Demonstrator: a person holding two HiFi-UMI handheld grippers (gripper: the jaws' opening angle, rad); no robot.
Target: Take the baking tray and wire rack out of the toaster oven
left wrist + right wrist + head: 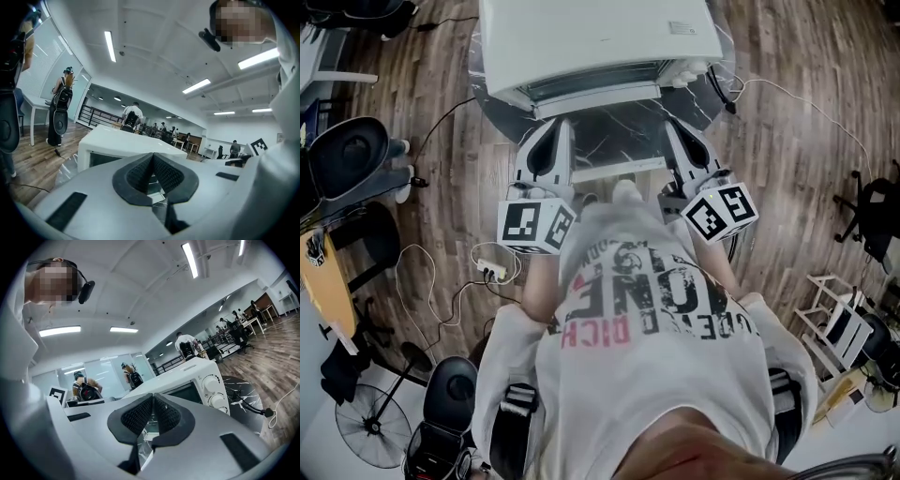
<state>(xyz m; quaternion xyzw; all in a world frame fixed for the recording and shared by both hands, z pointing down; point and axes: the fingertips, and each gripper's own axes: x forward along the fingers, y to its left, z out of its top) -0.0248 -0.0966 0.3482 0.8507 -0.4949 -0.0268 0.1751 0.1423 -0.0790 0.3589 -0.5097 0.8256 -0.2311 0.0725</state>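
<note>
In the head view, the white toaster oven (600,42) is sitting at the far side of a dark marbled tabletop (502,117). The left hand-held gripper (556,126) and the right hand-held gripper (677,131) are pointing at its front from the near side, apart from it.

In the left gripper view, the jaws are pressing fully together with nothing between them, and the oven is lying just ahead.

In the right gripper view, the jaws are likewise closed and empty. They are facing the oven's window (183,392) and its knobs (213,390) to the right.

The door is looking shut, so the baking tray and wire rack are presumably inside, out of sight. The approach is in hand; next, the door needs opening.
</note>
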